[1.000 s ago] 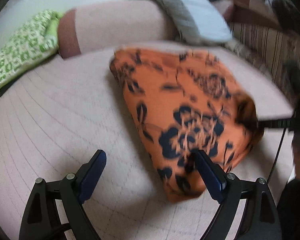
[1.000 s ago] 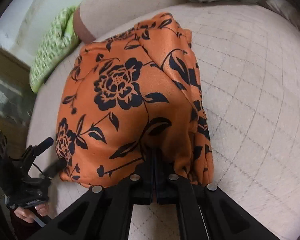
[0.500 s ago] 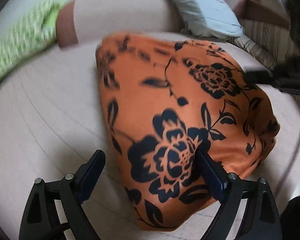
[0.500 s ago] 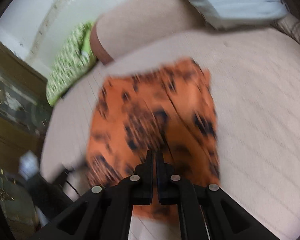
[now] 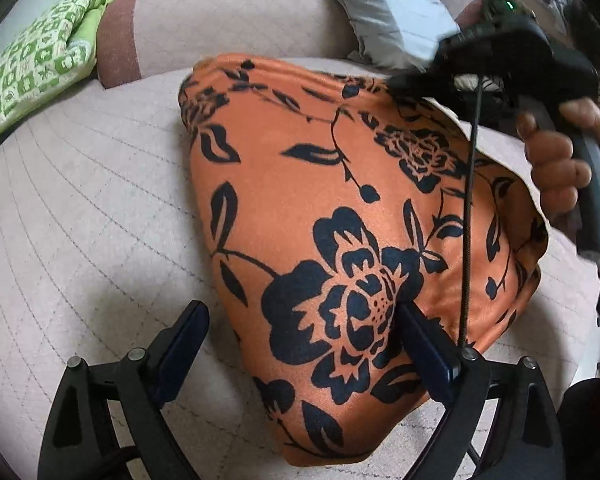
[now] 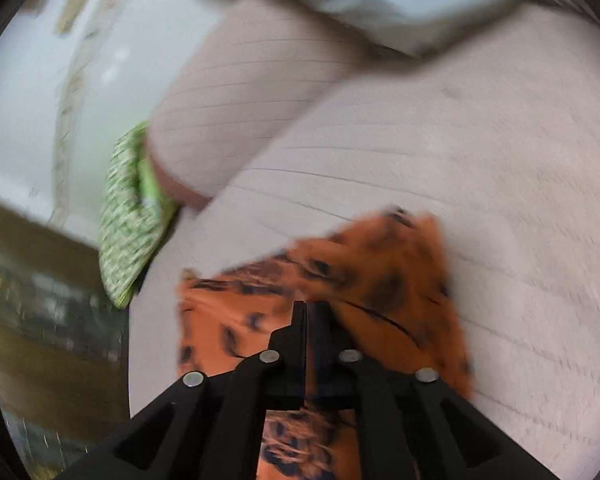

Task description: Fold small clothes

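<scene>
Orange floral garment (image 5: 324, 216) lies beneath the wide-spread left gripper (image 5: 300, 344); the right gripper (image 6: 310, 316), fingers together, pinches its edge.

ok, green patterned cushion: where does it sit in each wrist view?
Left wrist: green patterned cushion at the upper left edge, against the end of the beige bolster.
Right wrist: same cushion at left of centre, blurred, below the bolster's end.
Shared landmark: the orange floral garment, lower centre in the right view.
</scene>
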The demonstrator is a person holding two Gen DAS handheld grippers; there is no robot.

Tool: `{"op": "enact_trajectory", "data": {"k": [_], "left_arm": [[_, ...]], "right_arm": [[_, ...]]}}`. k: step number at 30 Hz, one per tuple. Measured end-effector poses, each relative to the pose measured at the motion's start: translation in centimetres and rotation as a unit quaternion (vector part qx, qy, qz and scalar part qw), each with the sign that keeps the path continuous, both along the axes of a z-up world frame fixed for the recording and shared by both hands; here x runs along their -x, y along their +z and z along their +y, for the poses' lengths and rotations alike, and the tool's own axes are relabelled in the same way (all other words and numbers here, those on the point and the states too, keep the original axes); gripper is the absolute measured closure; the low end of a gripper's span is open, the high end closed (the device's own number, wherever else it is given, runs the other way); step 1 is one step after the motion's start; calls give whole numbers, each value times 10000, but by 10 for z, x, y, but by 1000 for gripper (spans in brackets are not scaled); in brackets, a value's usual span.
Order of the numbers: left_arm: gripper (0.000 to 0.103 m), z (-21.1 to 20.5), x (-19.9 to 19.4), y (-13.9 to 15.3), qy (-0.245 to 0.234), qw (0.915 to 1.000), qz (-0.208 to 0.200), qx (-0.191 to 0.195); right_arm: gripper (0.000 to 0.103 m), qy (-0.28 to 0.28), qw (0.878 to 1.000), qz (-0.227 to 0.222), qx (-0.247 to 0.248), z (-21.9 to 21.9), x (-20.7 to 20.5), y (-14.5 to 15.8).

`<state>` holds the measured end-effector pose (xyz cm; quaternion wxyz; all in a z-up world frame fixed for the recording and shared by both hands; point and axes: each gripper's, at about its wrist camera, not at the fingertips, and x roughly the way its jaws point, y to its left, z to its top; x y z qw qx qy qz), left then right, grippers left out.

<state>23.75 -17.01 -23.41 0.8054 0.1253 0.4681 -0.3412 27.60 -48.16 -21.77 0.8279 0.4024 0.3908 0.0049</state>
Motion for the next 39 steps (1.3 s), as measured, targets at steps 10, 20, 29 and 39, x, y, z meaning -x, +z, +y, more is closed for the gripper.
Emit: {"op": "enact_trajectory", "data": {"k": [10,20,29,39], "left_arm": [[8,-2,19,3,-385,9970,-587,-315],[9,16,15,22,-931,9936,-634,55],[9,46,-23,35,229,9964,-781,243],[8,47,-46,5,691,9974,25,201]], "right_arm": [[99,1041,9938,288,-266,60,-72,-17],[98,350,9982,-67,-486,29,-61,-18],[98,716,9967,-17,-377,24,38,-6],[97,912,9936,650,170,37,87,-13]]}}
